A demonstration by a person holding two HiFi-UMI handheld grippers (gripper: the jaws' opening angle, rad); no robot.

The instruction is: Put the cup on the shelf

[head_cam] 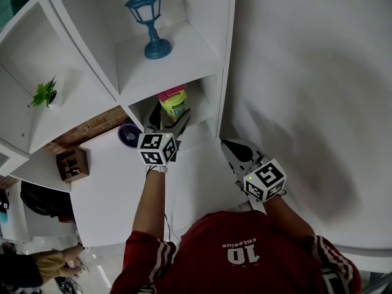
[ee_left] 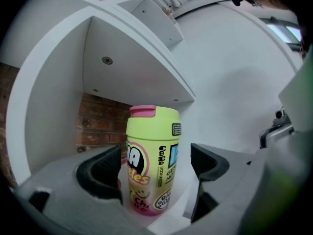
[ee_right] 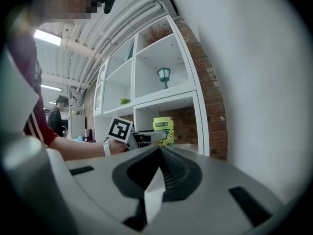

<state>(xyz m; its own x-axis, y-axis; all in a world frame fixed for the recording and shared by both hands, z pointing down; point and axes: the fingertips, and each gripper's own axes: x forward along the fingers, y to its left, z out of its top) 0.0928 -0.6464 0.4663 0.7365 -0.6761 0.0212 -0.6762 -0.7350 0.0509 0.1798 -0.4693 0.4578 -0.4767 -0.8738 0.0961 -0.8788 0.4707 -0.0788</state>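
Cup (ee_left: 151, 155) stands upright in a shelf (ee_left: 54, 131) compartment, btwn the wide-apart jaws of left gripper (ee_left: 156, 165). Clear gap at right pad; left pad hides cup's lower edge. Right gripper (ee_right: 159, 151) closed w/ nothing in it, beside shelf.

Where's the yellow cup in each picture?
Head view: yellow cup top middle, inside a shelf cubby.
Left gripper view: big, low in the middle.
Right gripper view: small, in the middle.
Landmark: blue lantern, one cubby above the cup in head and right gripper views.
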